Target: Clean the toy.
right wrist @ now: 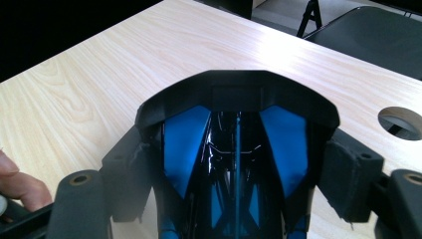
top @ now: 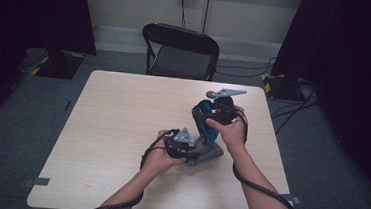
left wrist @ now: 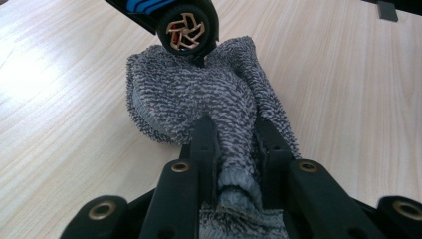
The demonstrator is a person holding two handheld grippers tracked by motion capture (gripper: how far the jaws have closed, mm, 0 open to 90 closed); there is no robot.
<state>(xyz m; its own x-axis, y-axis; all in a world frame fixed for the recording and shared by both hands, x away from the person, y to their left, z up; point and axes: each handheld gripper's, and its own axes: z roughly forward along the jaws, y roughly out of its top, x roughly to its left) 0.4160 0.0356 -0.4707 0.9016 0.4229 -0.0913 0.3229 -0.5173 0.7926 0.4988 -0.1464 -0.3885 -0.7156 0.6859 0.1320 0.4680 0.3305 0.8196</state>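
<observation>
High view — right gripper (top: pixel 210 136) tilted (toy car (top: pixel 206 122) clamped)

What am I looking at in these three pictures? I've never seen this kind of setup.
A person sits at a wooden table and holds a hand-operated claw in each hand; there is no robot. The high view looks down from above the person's side. The other two pictures come from small cameras riding on each claw, looking along its two black jaws. The left claw is shut on a fold of a grey towel that lies on the table. The right claw grips a black and blue toy car by its sides and holds it above the towel; one of its wheels touches the cloth. A black chair stands behind the table.
</observation>
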